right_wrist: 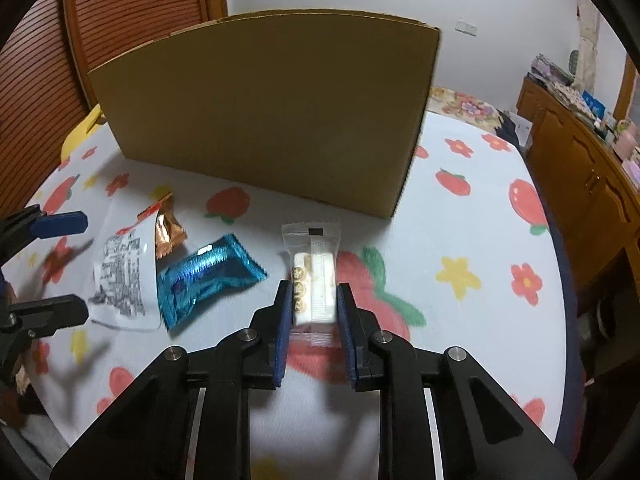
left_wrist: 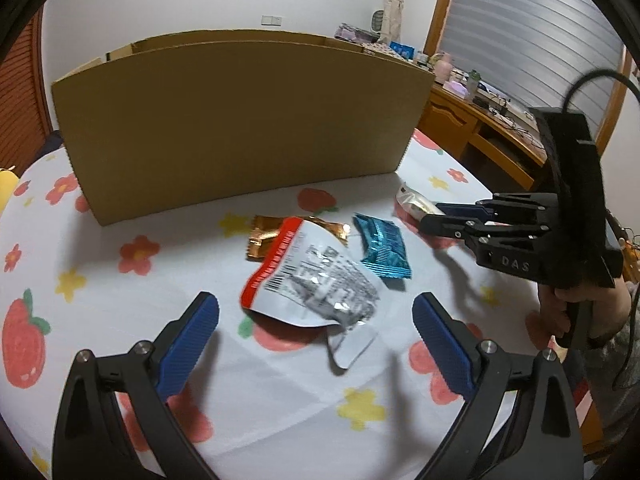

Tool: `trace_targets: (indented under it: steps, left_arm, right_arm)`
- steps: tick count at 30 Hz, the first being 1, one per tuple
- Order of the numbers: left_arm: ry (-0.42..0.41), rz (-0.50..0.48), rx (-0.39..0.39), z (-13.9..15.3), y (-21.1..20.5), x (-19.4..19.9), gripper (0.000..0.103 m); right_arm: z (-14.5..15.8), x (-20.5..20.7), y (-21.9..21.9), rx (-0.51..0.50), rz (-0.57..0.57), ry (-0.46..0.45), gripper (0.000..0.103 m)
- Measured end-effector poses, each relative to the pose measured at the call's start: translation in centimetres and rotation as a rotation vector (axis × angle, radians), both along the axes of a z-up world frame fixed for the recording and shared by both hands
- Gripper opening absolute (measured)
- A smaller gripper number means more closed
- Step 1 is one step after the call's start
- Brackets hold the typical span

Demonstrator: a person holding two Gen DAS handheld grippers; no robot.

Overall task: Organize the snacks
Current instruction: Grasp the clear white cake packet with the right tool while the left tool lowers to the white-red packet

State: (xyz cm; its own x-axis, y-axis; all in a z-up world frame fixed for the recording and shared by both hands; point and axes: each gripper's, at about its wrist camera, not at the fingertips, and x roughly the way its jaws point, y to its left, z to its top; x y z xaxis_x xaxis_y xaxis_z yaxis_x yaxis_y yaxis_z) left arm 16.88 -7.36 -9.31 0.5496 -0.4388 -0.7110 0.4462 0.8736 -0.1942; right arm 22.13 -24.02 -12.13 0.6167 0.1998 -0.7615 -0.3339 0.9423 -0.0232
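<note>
A tall cardboard box (left_wrist: 240,120) (right_wrist: 276,120) stands at the back of the flowered table. In front of it lie a white and red pouch (left_wrist: 316,280) (right_wrist: 124,276), an orange wrapper (left_wrist: 264,240) (right_wrist: 170,228) partly under it, and a blue wrapper (left_wrist: 382,250) (right_wrist: 204,276). My left gripper (left_wrist: 316,320) is open, hovering just before the pouch. My right gripper (right_wrist: 314,300) is shut on a clear-wrapped white snack bar (right_wrist: 314,276) (left_wrist: 416,204) at the table surface, right of the blue wrapper.
A wooden desk (left_wrist: 492,128) (right_wrist: 580,168) with clutter stands to the right. A wooden louvred door (right_wrist: 120,20) is behind the box on the left. A yellow object (right_wrist: 82,132) lies at the table's far left edge.
</note>
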Motion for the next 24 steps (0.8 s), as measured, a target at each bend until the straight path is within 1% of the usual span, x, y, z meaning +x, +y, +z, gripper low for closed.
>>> trace_targets:
  steps: [1, 3, 5, 7, 9, 15, 20, 24]
  left_arm:
    - [0.008, -0.004, 0.000, 0.0, 0.0, -0.1, 0.088]
    - [0.032, -0.017, 0.003, -0.2, -0.5, -0.1, 0.081]
    - [0.039, -0.024, 0.006, -0.2, -0.8, -0.4, 0.080]
    - [0.046, -0.024, 0.018, -0.4, -1.2, -0.4, 0.071]
    - [0.071, -0.028, 0.016, -0.7, -1.4, -0.2, 0.065]
    - [0.089, 0.001, 0.014, -0.5, -1.7, 0.7, 0.065]
    - [0.126, 0.012, -0.024, -0.4, -2.2, 2.1, 0.065]
    - [0.111, 0.010, -0.005, -0.1, -2.9, 2.8, 0.065]
  right_arm:
    - [0.1, -0.4, -0.1, -0.003, 0.000, -0.008, 0.020]
    - [0.2, -1.2, -0.3, -0.014, 0.001, -0.021, 0.020]
    - [0.2, -1.6, -0.3, -0.032, 0.000, -0.032, 0.020]
    - [-0.1, -1.7, -0.4, -0.042, -0.002, -0.033, 0.020]
    - [-0.2, -1.6, -0.6, -0.024, -0.004, -0.032, 0.020]
    - [-0.4, -1.7, -1.0, 0.013, -0.009, -0.031, 0.020]
    - [-0.4, -1.7, -1.1, 0.021, -0.010, -0.033, 0.021]
    - [-0.4, -1.7, -1.2, 0.027, -0.010, -0.031, 0.021]
